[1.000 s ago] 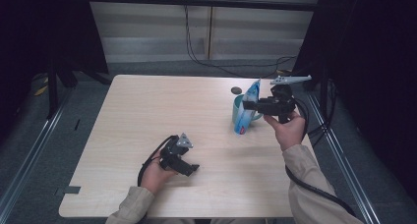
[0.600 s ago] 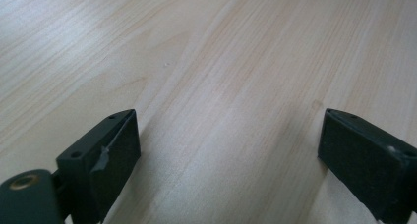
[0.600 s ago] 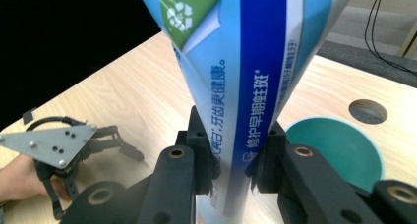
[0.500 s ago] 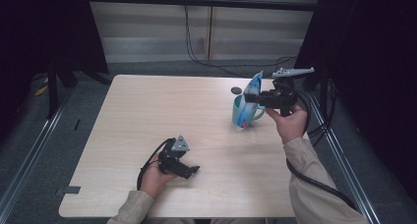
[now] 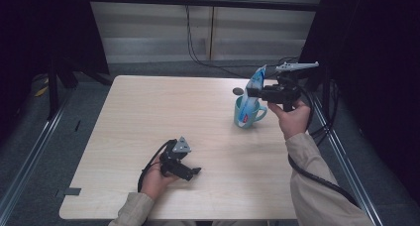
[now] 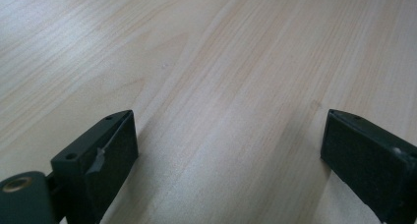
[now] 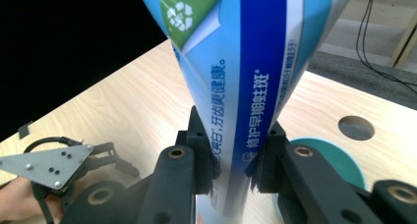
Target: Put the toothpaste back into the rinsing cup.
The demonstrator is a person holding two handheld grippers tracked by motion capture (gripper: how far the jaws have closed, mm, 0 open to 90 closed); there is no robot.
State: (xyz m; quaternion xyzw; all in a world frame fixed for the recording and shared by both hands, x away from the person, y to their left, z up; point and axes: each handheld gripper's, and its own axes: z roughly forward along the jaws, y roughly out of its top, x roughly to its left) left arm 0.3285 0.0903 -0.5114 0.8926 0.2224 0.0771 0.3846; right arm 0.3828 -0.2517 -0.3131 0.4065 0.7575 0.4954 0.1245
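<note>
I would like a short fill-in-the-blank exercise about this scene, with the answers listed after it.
1. The right gripper is shut on a blue toothpaste ____.
2. The tube's lower end stands inside a teal ____.
3. The jaws of the left gripper are ____, with only bare table between them.
4. Beyond the mug, the tabletop has a round ____.

Missing words: tube; mug; open; hole
</note>
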